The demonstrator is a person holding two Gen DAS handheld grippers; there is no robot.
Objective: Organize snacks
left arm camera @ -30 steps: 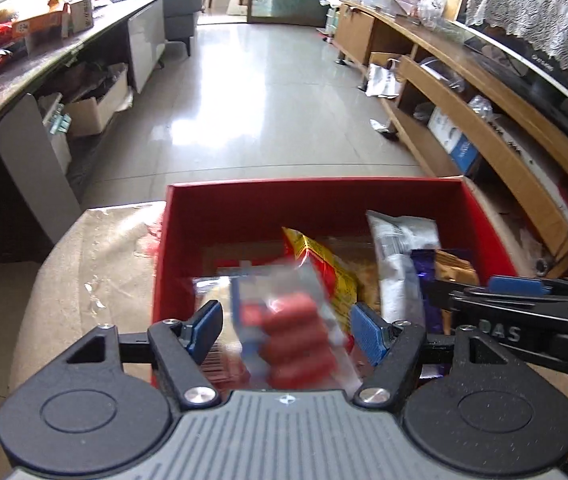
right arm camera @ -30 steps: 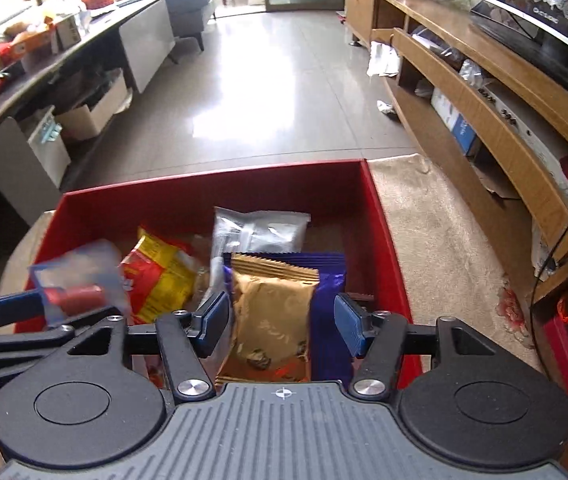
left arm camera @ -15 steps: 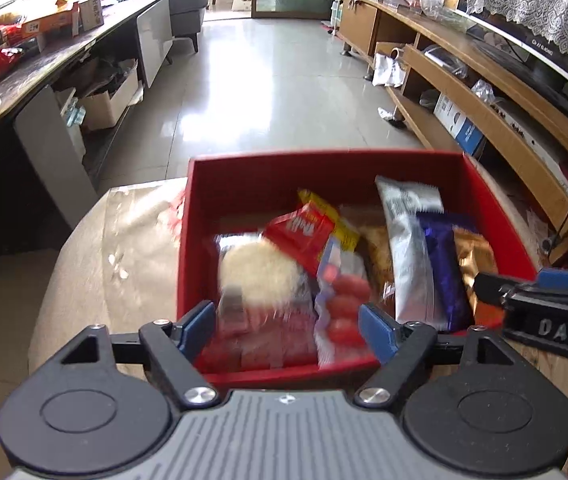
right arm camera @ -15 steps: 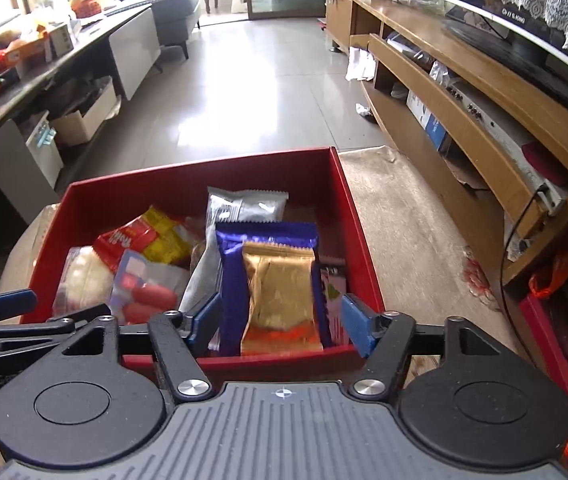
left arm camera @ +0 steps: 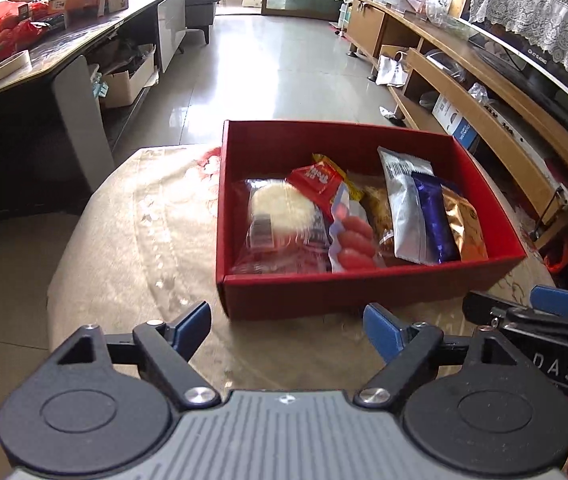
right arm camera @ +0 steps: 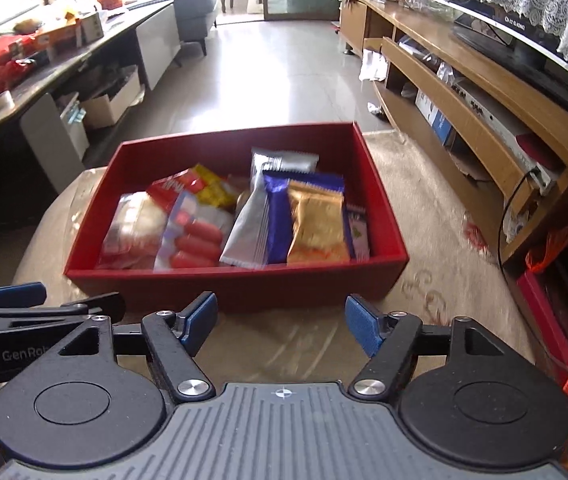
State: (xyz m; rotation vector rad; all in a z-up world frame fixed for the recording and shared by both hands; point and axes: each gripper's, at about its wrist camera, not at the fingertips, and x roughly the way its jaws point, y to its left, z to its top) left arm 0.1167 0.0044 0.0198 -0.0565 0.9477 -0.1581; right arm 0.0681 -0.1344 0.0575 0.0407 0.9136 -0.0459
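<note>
1. Beige patterned cloth covers the table point(left arm camera: 132, 240), the broadest surface in both wrist views, and the red box stands on it.
2. The red box point(left arm camera: 364, 292) sits open-topped on the cloth, just beyond both sets of fingertips, with its near wall facing the cameras.
3. Snack packets fill the box side by side. A clear pack with a white round cake point(left arm camera: 280, 210) lies at the left end, and a red packet point(left arm camera: 316, 182) and a yellow one point(right arm camera: 214, 188) lie behind it.
4. A clear sausage pack point(left arm camera: 354, 236) lies next to the cake, near the front wall.
5. To its right, a silver packet point(right arm camera: 252, 224), a purple packet point(right arm camera: 278, 216) and a gold packet point(right arm camera: 316, 224) lean one against the next.
6. The left gripper point(left arm camera: 286, 330) hangs over the cloth in front of the box. Its blue-padded jaws are opening and nothing is between them.
7. The right gripper point(right arm camera: 280, 324) is beside it, also short of the box. Its jaws are spreading and empty.
</note>
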